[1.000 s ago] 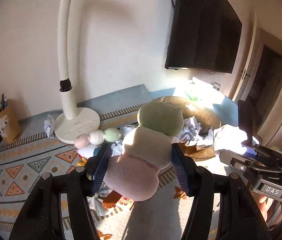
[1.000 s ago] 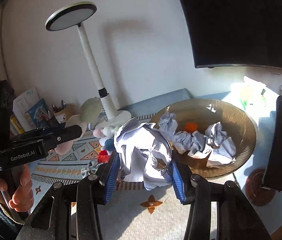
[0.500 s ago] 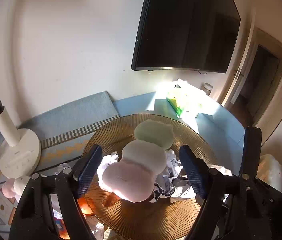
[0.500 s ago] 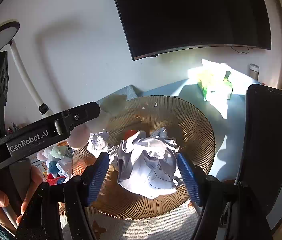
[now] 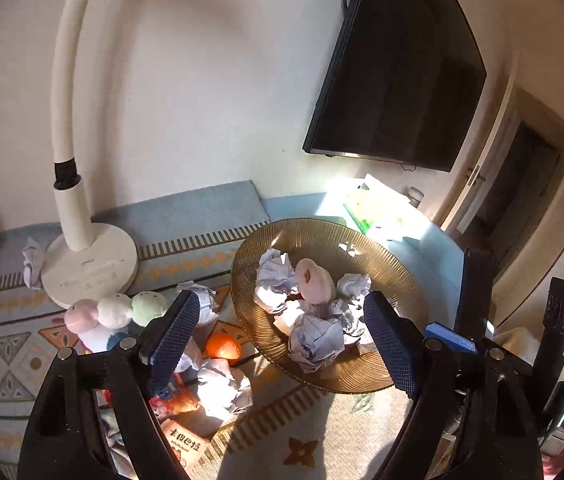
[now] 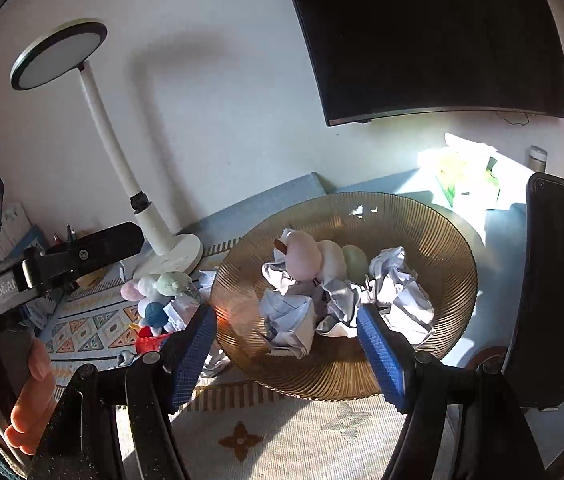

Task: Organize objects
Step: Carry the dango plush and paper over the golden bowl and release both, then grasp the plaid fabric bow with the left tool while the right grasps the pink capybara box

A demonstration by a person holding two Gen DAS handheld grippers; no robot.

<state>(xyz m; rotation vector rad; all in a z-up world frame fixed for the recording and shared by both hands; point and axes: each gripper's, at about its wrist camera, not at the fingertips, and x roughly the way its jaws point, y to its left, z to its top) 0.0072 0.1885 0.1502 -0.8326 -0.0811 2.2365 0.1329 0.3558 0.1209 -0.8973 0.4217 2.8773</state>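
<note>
A ribbed amber glass bowl [image 5: 381, 256] [image 6: 433, 240] holds several crumpled paper balls [image 5: 313, 338] [image 6: 401, 292] and a pink, white and green plush toy [image 5: 315, 280] [image 6: 321, 256]. My left gripper [image 5: 278, 340] is open and empty, held back above the bowl's near rim. My right gripper [image 6: 285, 340] is open and empty in front of the bowl. A second plush toy [image 5: 116, 310] [image 6: 154, 286], an orange [image 5: 224, 346] and more crumpled paper [image 5: 222, 388] lie on the patterned mat left of the bowl.
A white desk lamp [image 5: 82, 256] [image 6: 162, 248] stands at the back left. A snack packet [image 5: 184, 444] lies near the front. A tissue pack [image 5: 373, 212] [image 6: 469, 176] sits behind the bowl. A black monitor [image 5: 397, 72] hangs on the wall. A black chair back [image 6: 553, 280] stands at the right.
Both grippers opened over the bowl and dropped their loads: the plush toy from the left, the crumpled paper from the right. Both then pulled back toward me.
</note>
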